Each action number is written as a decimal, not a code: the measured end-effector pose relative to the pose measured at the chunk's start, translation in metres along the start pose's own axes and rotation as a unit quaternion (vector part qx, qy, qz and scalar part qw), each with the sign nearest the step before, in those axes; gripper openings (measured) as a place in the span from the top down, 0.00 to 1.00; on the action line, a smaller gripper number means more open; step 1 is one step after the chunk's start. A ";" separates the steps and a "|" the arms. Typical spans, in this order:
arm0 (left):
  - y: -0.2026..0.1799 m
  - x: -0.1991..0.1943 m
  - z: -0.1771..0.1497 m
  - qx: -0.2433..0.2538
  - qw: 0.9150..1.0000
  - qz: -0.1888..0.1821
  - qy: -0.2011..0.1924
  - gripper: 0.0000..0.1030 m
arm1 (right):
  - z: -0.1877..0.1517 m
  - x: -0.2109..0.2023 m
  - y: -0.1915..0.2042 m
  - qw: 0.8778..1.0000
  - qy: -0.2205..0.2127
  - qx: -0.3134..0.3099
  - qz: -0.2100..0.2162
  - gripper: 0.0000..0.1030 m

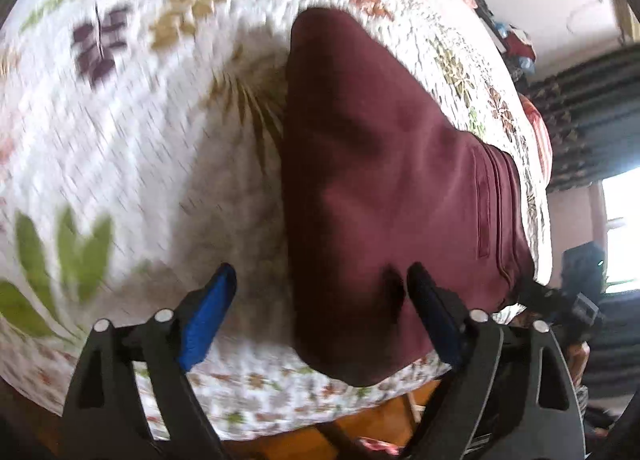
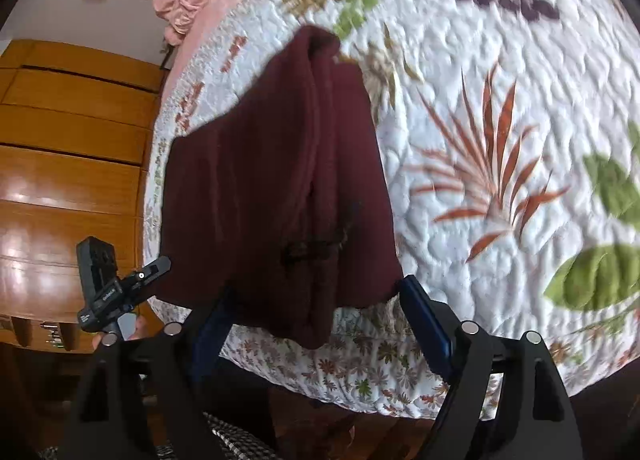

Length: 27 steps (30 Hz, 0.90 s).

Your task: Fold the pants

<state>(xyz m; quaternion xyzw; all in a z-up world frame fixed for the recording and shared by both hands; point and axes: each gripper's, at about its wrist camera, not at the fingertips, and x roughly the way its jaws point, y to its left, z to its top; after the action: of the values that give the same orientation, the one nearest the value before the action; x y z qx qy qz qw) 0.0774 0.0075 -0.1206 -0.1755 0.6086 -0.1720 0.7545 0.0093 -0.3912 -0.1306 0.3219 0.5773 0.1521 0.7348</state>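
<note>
Now we hold both the left gripper (image 1: 320, 300) and right gripper (image 2: 316, 300) with jaws spread wide, gripping nothing, over the maroon pants (image 1: 384, 188) folded at the bed (image 1: 120, 148) edge, where overhanging cloth might slide off.

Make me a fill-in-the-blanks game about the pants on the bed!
1. The pants are dark ____ in colour.
2. They lie on a quilt printed with ____.
3. The left tongs stand ____, one blue pad on each side of the pants' near edge.
4. In the right wrist view, a wooden ____ stands left of the bed.

Missing words: red (maroon); leaves; open; wardrobe
</note>
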 end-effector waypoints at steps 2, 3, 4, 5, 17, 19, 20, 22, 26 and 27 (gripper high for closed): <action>0.002 -0.005 0.009 0.001 1.000 -0.003 -0.002 0.14 | 0.005 -0.009 -0.001 1.000 -0.014 -0.003 0.001 0.18; 0.003 -0.004 0.013 -0.001 1.000 -0.006 0.002 0.13 | 0.010 -0.012 -0.002 1.000 -0.017 -0.001 0.005 0.16; 0.005 -0.002 0.017 0.000 1.000 -0.012 0.010 0.13 | 0.015 -0.013 -0.002 1.000 -0.016 -0.002 0.008 0.16; 0.006 0.002 0.021 0.002 1.000 -0.018 0.019 0.13 | 0.020 -0.013 -0.002 1.000 -0.013 -0.004 0.012 0.16; 0.004 0.052 0.041 -0.017 0.994 -0.077 0.073 0.14 | 0.053 0.032 -0.010 0.997 0.050 -0.027 0.045 0.12; 0.002 0.055 0.042 -0.016 0.994 -0.076 0.076 0.21 | 0.053 0.041 -0.012 0.997 0.052 -0.024 0.042 0.12; 0.002 0.056 0.043 -0.016 0.993 -0.082 0.078 0.35 | 0.053 0.044 -0.013 0.998 0.049 -0.024 0.040 0.12; 0.003 0.056 0.045 -0.033 0.992 -0.095 0.080 0.46 | 0.050 0.040 -0.012 0.998 0.040 -0.030 0.047 0.43; -0.001 0.048 0.042 -0.032 0.993 -0.091 0.062 0.66 | 0.040 0.026 -0.002 0.997 0.020 -0.047 0.055 0.59; -0.005 0.043 0.041 -0.029 0.994 -0.090 0.050 0.71 | 0.039 0.023 0.003 0.997 0.014 -0.049 0.056 0.62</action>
<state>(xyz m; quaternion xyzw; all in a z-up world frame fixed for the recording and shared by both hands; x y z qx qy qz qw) 0.1260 -0.0153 -0.1474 -0.2428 0.6321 -0.2301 0.6989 0.0529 -0.3870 -0.1413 0.3152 0.5609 0.2255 0.7316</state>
